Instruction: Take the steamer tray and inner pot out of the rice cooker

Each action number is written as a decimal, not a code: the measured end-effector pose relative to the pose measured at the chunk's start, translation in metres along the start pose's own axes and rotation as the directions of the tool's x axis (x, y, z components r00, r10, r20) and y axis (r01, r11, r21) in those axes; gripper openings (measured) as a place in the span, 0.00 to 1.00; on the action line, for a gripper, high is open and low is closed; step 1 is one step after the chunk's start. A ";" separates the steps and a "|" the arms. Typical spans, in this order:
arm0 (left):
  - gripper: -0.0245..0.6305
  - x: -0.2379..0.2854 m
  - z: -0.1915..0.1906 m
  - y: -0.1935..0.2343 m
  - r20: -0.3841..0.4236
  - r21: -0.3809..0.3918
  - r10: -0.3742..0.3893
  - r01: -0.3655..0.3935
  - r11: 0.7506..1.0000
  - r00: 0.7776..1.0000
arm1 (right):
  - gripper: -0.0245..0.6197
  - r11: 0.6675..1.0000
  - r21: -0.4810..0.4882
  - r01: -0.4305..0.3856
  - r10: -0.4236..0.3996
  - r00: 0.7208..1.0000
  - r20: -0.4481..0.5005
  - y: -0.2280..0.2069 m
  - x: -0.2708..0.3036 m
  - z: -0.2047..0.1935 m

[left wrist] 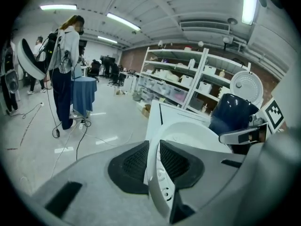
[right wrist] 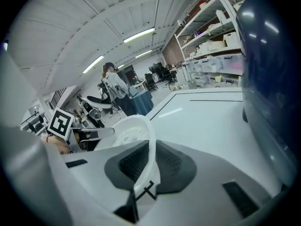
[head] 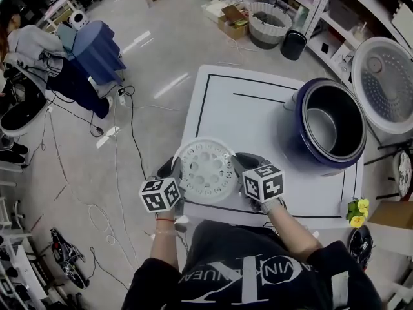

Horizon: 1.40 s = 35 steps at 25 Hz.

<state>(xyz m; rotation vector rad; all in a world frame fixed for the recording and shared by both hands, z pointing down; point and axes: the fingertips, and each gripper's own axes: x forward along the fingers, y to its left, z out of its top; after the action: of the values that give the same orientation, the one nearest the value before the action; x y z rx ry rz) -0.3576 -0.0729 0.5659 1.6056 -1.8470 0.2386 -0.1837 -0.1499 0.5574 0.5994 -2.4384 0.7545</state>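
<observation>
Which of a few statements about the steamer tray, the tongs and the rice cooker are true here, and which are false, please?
1. The left tongs and the right tongs both clamp the steamer tray by its rim. True.
2. The steamer tray sits inside the rice cooker. False: it is held at the near edge of the table, apart from the cooker.
3. The inner pot is in the rice cooker. True.
4. The lid is closed. False: it stands open, swung back.
5. In the head view the rice cooker stands on the table's left side. False: it is on the right.
</observation>
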 end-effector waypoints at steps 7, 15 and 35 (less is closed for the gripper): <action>0.12 0.002 -0.002 0.003 -0.035 0.055 0.014 -0.012 0.998 0.999 | 0.10 1.000 0.001 0.014 -0.014 1.000 -0.017 -0.002 0.006 -0.004; 0.12 0.009 -0.004 0.000 -0.052 0.069 0.003 0.001 0.998 0.999 | 0.12 0.999 -0.003 0.032 -0.032 0.999 -0.032 -0.011 0.007 -0.010; 0.21 0.010 0.050 -0.031 0.010 0.219 -0.044 0.041 0.975 0.999 | 0.24 0.998 -0.063 0.024 -0.018 0.995 0.095 -0.004 -0.014 0.030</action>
<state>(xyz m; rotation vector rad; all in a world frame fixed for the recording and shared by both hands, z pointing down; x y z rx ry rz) -0.3475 -0.1154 0.5252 1.7975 -1.8471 0.4252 -0.1809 -0.1683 0.5292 0.6489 -2.5283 0.6503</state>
